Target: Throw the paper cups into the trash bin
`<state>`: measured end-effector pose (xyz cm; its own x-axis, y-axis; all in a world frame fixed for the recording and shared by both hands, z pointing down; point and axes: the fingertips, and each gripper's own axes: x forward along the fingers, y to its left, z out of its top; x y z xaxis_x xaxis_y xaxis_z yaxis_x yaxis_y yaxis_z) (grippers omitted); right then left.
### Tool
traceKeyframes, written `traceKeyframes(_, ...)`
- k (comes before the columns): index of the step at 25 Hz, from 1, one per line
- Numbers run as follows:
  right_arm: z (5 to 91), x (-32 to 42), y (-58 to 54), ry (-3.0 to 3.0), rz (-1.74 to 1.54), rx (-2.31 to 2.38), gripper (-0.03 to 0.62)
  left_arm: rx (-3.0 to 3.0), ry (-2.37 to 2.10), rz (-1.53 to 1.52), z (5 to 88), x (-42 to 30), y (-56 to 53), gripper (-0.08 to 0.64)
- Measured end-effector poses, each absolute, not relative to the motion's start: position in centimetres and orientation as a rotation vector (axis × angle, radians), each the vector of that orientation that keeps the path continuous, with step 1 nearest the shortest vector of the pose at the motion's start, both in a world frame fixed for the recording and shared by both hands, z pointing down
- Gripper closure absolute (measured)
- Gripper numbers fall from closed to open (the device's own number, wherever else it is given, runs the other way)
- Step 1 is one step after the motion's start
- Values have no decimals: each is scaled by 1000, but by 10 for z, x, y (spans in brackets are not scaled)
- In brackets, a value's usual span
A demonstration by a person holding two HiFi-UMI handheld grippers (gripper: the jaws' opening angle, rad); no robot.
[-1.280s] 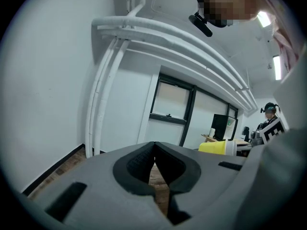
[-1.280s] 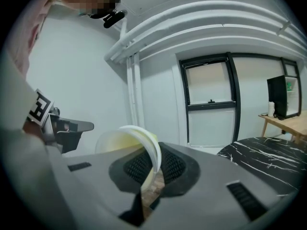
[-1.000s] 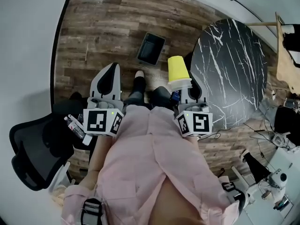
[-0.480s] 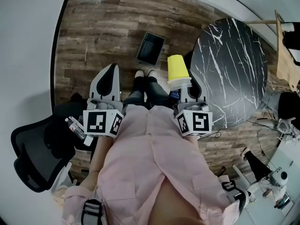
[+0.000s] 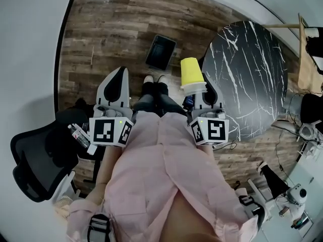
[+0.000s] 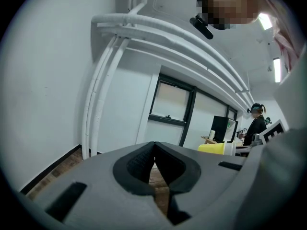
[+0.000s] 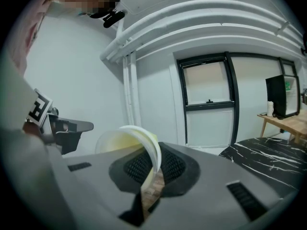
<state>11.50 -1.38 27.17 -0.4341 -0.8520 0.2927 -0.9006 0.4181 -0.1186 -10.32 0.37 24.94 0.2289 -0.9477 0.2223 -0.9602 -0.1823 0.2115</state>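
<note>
A yellow paper cup [image 5: 191,75] with a white rim sticks out ahead of my right gripper [image 5: 198,92], whose jaws are shut on the cup's rim; the pinched rim [image 7: 149,150] curls up between them in the right gripper view. My left gripper [image 5: 117,82] is shut with nothing in it, its dark pads [image 6: 154,164] meeting. From the left gripper view the cup [image 6: 214,148] shows off to the right. A dark rectangular trash bin [image 5: 161,52] stands on the wooden floor, ahead of both grippers and between them.
A round black marble table [image 5: 250,77] stands to the right of the right gripper. A black office chair [image 5: 38,158] sits at the lower left beside the white wall [image 5: 25,59]. The person's legs and shoes [image 5: 153,87] stand between the grippers. Another person [image 6: 254,127] is far off.
The person's feet have shifted a little on the floor, and the bin sits slightly farther up and left in view. Both grippers and the cup keep their places.
</note>
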Motion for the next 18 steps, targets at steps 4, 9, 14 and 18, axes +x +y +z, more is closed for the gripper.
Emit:
traceKeyframes(4, 273, 128, -18, -2489, 386, 1559, 552, 2207, -1783, 55, 250, -90, 0, 545)
traceKeyframes(9, 280, 143, -24, -2486, 384, 1555, 552, 2218, -1771, 49, 255, -72, -7, 545)
traceKeyframes(14, 282, 146, -27, -2485, 377, 1546, 552, 2220, -1762, 48, 257, -68, -11, 545)
traceKeyframes(18, 279, 139, -34, -2477, 389, 1557, 552, 2222, -1760, 55, 253, -77, -18, 545)
